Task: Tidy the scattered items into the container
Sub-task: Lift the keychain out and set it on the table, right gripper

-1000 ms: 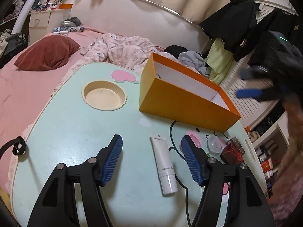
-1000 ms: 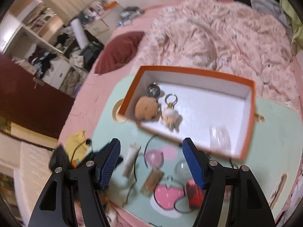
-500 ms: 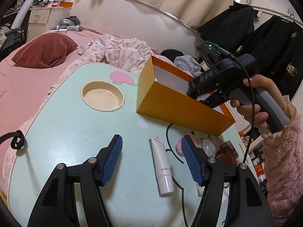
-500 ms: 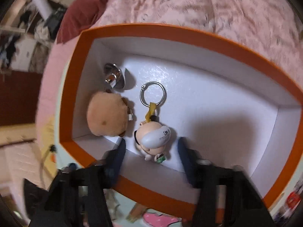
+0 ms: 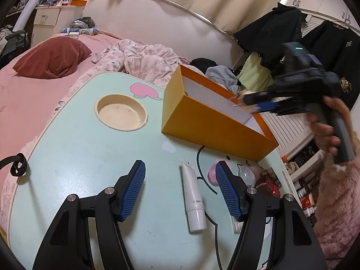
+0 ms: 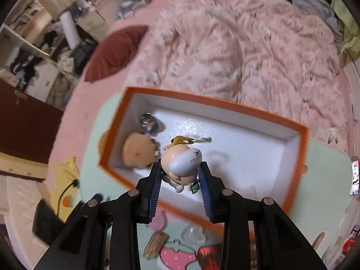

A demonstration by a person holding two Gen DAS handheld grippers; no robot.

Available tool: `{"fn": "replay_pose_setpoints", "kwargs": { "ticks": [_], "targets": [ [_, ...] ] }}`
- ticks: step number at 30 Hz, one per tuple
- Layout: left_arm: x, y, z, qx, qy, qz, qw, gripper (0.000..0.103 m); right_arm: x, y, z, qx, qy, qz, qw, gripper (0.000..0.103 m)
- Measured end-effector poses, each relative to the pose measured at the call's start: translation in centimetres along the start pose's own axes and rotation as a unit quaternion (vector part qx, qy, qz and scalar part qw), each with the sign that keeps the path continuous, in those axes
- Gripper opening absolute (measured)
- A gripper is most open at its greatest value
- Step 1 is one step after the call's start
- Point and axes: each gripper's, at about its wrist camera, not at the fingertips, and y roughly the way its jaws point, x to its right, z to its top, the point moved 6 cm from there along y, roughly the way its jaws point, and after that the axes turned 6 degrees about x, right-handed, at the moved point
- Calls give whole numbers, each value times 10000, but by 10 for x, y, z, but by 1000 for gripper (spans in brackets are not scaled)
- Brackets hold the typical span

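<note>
Right gripper (image 6: 180,175) was clamped on the figurine keychain (image 6: 182,160), holding it above the white floor of the orange box (image 6: 301,150); jaws had just closed on it. Round tan plush (image 6: 137,150) and a metal piece (image 6: 147,121) lay in the box's left end. Left gripper (image 5: 180,189) hung over the mint table (image 5: 67,146), jaws apart and gripping nothing, white tube (image 5: 193,198) lying between the 2 fingers.

I can make out black print on the white back of the figurine (image 6: 183,160), beginning with bold letters like "BN", the small lines under it too fine to read. The tube (image 5: 194,196) carries a tiny illegible line near its cap.
</note>
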Motion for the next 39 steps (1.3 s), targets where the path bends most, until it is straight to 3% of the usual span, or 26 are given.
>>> {"fn": "replay_pose_setpoints", "kwargs": {
  "ticks": [6,9,14,19,26,31,39],
  "targets": [
    [-1,1,0,-12,-17,10,10000,65,-18,-43,-57,122,-328,421,9985,32],
    [-2,1,0,-29,-49,21,10000,65,-25,-36,-100,-209,-522,617,9965,32],
    [-1,3,0,-38,-22,28,10000,65,-17,-6,-147,-535,-571,502,9957,32],
    [0,6,-1,-125,22,57,9999,65,-9,2,-155,-399,-490,279,9976,34],
    [-1,6,-2,-147,3,90,9999,65,-10,-20,-142,30,-508,430,9978,46],
    [-3,6,-1,-161,-80,40,9998,65,-23,-28,-140,388,-324,690,9963,50],
    [-4,7,-2,-205,-95,72,9997,65,-56,-26,-136,322,-444,1215,9911,50]
  ]
}}
